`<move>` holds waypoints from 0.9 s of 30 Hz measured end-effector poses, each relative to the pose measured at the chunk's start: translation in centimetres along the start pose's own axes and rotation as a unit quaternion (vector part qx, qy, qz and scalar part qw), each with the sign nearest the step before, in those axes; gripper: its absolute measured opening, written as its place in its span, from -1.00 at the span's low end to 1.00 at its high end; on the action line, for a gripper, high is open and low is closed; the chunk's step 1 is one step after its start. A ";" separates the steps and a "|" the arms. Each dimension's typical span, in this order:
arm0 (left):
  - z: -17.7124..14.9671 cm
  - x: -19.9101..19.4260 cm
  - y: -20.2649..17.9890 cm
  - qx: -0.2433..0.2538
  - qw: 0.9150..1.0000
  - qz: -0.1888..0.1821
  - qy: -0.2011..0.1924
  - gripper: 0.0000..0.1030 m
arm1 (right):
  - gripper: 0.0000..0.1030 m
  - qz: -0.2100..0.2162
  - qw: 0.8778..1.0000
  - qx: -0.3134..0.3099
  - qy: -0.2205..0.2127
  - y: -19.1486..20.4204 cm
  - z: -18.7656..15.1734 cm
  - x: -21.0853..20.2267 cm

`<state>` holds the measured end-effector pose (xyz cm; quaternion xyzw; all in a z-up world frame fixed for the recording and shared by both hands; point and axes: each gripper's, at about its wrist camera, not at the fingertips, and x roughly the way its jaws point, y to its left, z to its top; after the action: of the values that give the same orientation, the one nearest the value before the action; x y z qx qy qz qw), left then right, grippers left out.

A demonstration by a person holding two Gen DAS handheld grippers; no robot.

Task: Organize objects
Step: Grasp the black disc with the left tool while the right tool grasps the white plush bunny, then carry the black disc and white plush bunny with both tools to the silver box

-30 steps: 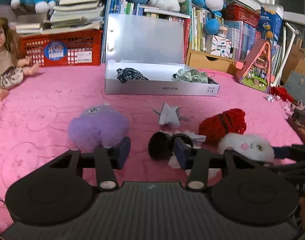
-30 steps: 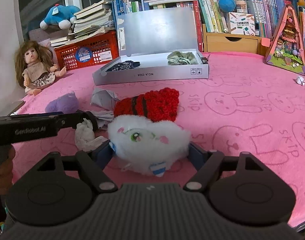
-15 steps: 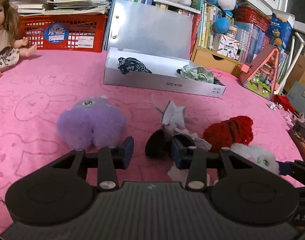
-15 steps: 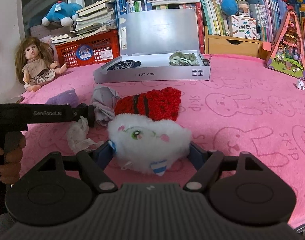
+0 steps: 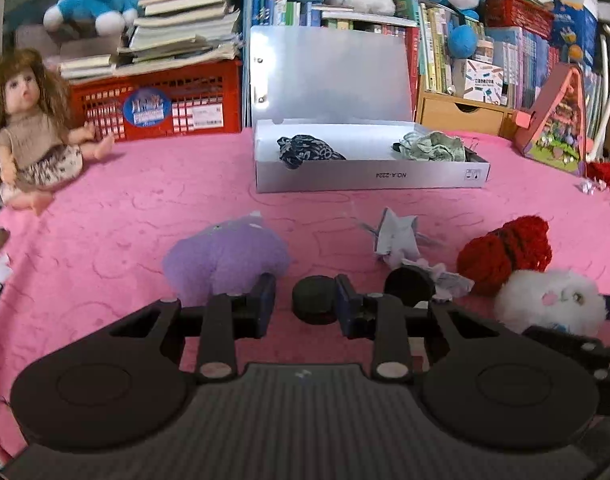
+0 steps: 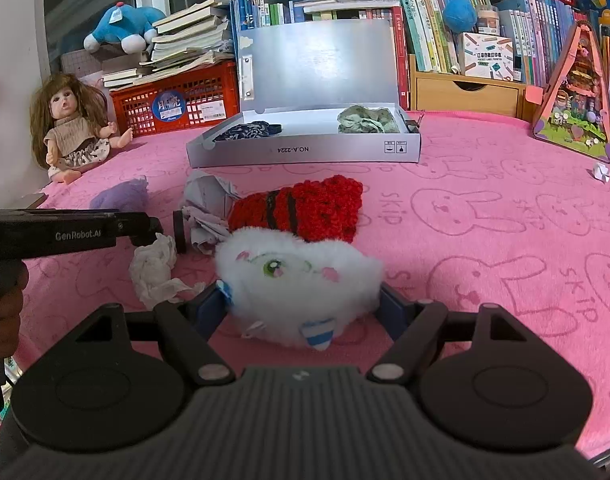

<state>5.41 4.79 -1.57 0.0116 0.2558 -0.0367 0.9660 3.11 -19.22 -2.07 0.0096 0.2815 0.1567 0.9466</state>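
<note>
- Your right gripper (image 6: 301, 308) stands wide around the white plush (image 6: 297, 276); both pads lie against its fur, and the plush rests on the pink cloth (image 6: 485, 208) near the front edge.
- Your left gripper (image 5: 305, 306) has its jaws drawn in narrow; a black disc (image 5: 315, 300) shows in the gap, touching the right finger; whether it is pinched, you cannot tell; the right wrist view shows it at the fingertips.
- A purple plush (image 5: 225, 260) lies just beyond the left finger; crumpled grey paper (image 5: 397, 232) lies beyond the right one.
- A red knitted piece (image 6: 305, 212) with 2 black stripes touches the far side of the white plush; a white tissue (image 6: 153, 268) lies to its left, under the left gripper.
- The grey box (image 5: 369, 178) sits open toward the back edge, lid upright; dark fabric (image 5: 305, 150) lies at its left end, green fabric (image 5: 429, 148) at its right.
- A doll (image 5: 29, 128) sits at the back-left corner.
</note>
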 end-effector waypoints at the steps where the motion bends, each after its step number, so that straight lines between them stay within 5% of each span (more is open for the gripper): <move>1: -0.1 -0.1 -0.2 0.008 1.000 0.000 -0.001 -0.27 | 0.57 0.000 1.000 0.001 0.000 0.0 0.0 0.0; 27: -0.5 0.3 -0.6 0.005 1.000 -0.011 0.002 -0.28 | 0.46 -0.008 1.000 0.006 -0.028 0.0 0.3 -1.0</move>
<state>5.39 4.16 -2.20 0.0137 0.2575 -0.0483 0.9650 2.51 -19.44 -1.26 0.0174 0.2557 0.1467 0.9554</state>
